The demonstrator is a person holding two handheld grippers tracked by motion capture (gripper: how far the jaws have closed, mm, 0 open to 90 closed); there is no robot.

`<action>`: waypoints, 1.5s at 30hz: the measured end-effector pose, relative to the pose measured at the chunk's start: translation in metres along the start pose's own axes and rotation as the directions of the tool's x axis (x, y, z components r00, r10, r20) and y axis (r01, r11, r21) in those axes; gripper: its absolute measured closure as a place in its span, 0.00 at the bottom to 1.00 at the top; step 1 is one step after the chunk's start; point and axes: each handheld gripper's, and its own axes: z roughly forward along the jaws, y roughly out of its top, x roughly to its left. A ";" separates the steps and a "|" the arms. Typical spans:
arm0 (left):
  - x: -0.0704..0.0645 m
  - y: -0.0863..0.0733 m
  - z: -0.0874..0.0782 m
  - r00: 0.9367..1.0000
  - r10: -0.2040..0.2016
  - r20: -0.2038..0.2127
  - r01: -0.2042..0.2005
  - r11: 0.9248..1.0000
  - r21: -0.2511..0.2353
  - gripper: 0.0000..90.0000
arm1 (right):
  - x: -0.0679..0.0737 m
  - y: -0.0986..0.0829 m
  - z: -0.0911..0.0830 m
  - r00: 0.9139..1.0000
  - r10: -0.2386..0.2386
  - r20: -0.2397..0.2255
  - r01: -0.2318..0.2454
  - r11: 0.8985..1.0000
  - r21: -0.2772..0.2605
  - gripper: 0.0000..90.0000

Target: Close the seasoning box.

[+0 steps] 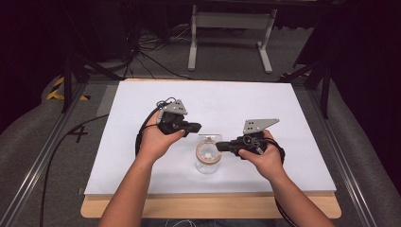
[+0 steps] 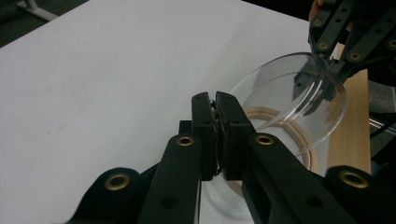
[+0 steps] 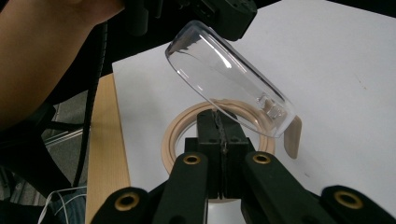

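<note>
Clenched on opposite edges of the clear lid (image 3: 229,77), the right gripper (image 1: 222,146) and left gripper (image 1: 196,126) are tilting it above the tan-rimmed jar (image 1: 207,158), seemingly working it off together

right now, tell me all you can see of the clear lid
The clear lid is a see-through, glossy plastic-looking dome with a round rim. It hangs tilted above the tan ring of a clear container. The left gripper pinches one side of its rim, the right gripper the opposite side, over the white board.
</note>
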 end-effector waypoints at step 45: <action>0.020 -0.078 -0.042 0.989 -0.137 -0.059 0.149 0.943 0.296 0.88 | 0.009 -0.009 -0.004 0.999 -0.021 -0.048 0.031 0.979 0.200 1.00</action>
